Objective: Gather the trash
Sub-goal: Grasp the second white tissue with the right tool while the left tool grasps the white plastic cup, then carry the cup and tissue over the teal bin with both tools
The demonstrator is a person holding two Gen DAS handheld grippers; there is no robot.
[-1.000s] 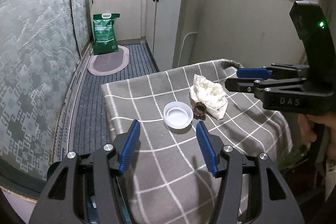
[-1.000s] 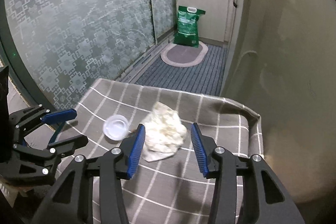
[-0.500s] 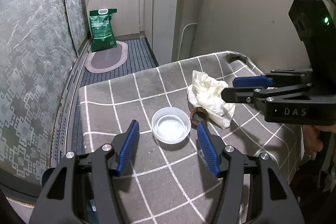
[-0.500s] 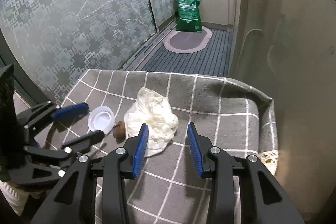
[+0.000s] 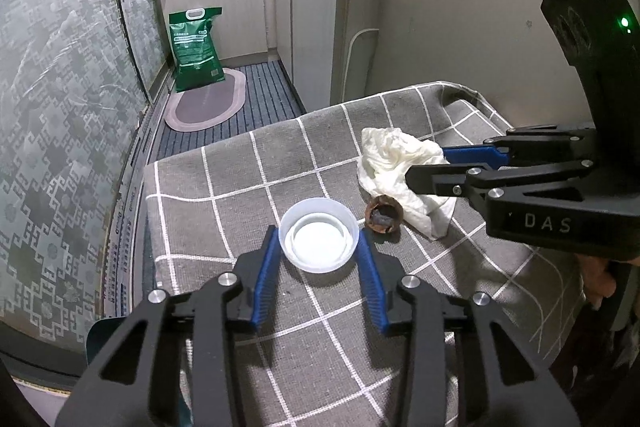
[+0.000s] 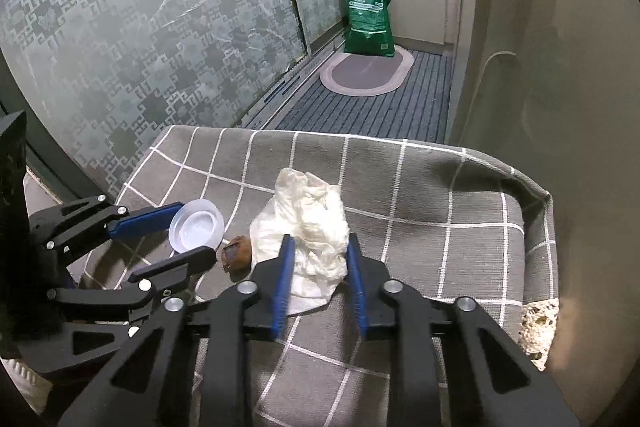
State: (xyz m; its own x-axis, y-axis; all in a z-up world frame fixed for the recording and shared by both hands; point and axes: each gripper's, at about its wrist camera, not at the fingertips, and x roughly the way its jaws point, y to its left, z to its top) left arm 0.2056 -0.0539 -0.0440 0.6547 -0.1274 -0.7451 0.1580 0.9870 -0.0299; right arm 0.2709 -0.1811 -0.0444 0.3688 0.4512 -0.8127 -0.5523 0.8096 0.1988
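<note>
Two closing hand-held grippers, left hand-held gripper (image 5: 319,239) around white cap (image 5: 319,241), right hand-held gripper (image 6: 320,247) around crumpled tissue (image 6: 308,215)

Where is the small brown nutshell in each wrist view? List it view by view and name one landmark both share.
Left wrist view: the brown nutshell lies right of centre on the checked cloth, between the white plastic lid and the crumpled tissue.
Right wrist view: lower left of centre, again between lid and tissue.
Shared landmark: the green bag standing on the floor by the oval mat.
</note>
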